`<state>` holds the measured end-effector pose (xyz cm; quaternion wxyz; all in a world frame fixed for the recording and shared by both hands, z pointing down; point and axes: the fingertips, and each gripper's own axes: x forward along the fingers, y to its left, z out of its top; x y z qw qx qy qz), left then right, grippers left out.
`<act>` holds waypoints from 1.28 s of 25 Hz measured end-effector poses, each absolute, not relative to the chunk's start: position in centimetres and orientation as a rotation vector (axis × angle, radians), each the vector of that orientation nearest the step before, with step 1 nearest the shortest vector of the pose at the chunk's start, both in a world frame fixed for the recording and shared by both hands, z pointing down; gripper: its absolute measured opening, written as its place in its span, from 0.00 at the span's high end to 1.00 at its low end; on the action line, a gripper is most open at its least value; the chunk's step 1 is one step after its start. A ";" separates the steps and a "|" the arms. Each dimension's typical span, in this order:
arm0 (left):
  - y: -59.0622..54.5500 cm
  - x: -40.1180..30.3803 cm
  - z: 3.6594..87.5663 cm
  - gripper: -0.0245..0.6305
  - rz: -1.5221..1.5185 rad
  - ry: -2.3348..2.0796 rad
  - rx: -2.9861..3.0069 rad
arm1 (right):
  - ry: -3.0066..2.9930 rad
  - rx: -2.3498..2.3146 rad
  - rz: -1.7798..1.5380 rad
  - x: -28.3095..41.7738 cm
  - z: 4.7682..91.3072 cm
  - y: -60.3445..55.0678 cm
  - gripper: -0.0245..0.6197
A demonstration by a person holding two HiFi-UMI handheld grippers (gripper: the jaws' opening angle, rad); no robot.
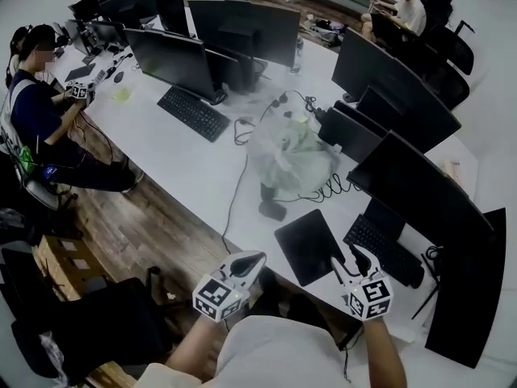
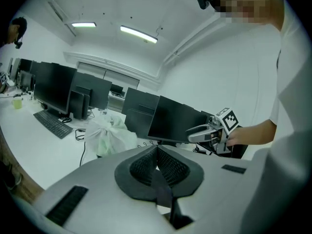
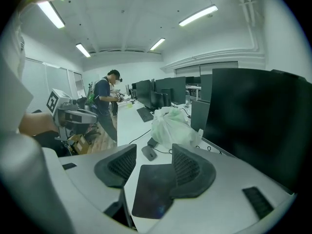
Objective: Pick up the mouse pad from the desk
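Note:
The black mouse pad (image 1: 309, 245) lies flat near the front edge of the white desk (image 1: 202, 176), left of a black keyboard (image 1: 384, 250). My right gripper (image 1: 347, 258) hovers at the pad's right edge with its jaws open. In the right gripper view the mouse pad (image 3: 153, 189) lies just beyond and below the right gripper (image 3: 153, 151), with nothing between the pads. My left gripper (image 1: 256, 258) is off the desk's front edge, left of the pad. In its own view the left gripper (image 2: 157, 153) is shut on nothing.
A tied plastic bag (image 1: 292, 156) and a small dark device (image 1: 272, 210) sit behind the pad, with cables around them. Dark monitors (image 1: 420, 196) stand to the right. A seated person (image 1: 32, 111) works at the desk's far left. Wooden floor lies below the desk edge.

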<state>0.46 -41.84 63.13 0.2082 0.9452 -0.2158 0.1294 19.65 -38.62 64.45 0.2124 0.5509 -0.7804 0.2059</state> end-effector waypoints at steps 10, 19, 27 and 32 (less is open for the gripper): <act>-44.0 1.7 66.9 0.94 0.380 -0.576 2.578 | -2.103 1.421 0.628 19.3 70.1 -42.2 0.53; -45.5 3.2 72.2 0.94 0.419 -0.656 2.502 | -2.045 1.303 0.732 20.6 78.5 -45.0 0.45; -46.1 5.5 75.8 0.94 0.441 -0.666 2.443 | -1.945 1.176 0.806 21.2 86.8 -46.5 0.38; -46.6 6.1 78.1 0.94 0.461 -0.682 2.412 | -1.888 1.113 0.831 21.4 90.9 -47.3 0.35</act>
